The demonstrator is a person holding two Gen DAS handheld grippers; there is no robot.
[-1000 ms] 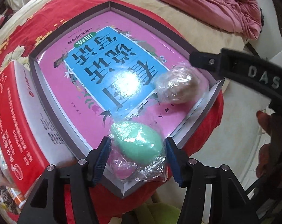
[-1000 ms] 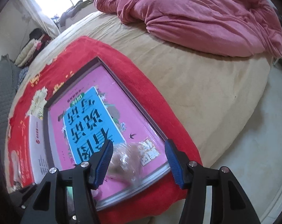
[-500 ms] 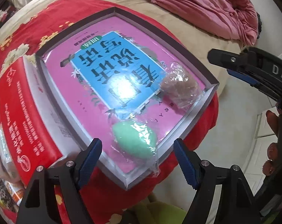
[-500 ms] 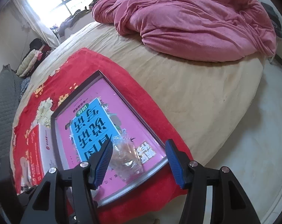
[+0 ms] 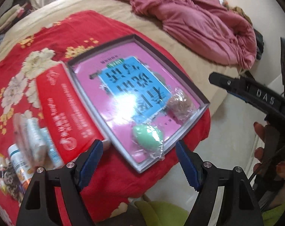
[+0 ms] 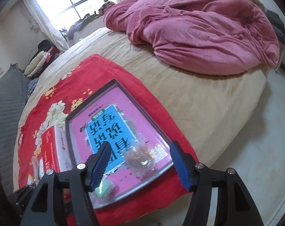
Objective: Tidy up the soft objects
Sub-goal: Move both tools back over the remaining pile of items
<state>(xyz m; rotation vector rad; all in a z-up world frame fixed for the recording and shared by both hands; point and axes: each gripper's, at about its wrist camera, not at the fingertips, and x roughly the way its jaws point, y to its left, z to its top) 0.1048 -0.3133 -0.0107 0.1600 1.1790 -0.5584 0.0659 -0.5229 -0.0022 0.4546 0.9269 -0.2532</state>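
A green egg-shaped soft object in clear wrap lies at the near corner of a shallow grey box lined with a pink and blue printed sheet. A beige wrapped soft object lies at the box's right corner. My left gripper is open and empty, above and short of the green one. My right gripper is open and empty, above the beige object; the green one shows behind its left finger. The right gripper also shows at the right of the left wrist view.
The box sits on a red floral cloth on a beige bed. A red carton lies left of the box, with small packets and bottles beside it. A pink quilt is bunched at the far side. Floor lies to the right.
My left gripper opened, let go of the green object in the box and pulled back and up. My right gripper also drew back and up from the beige object.
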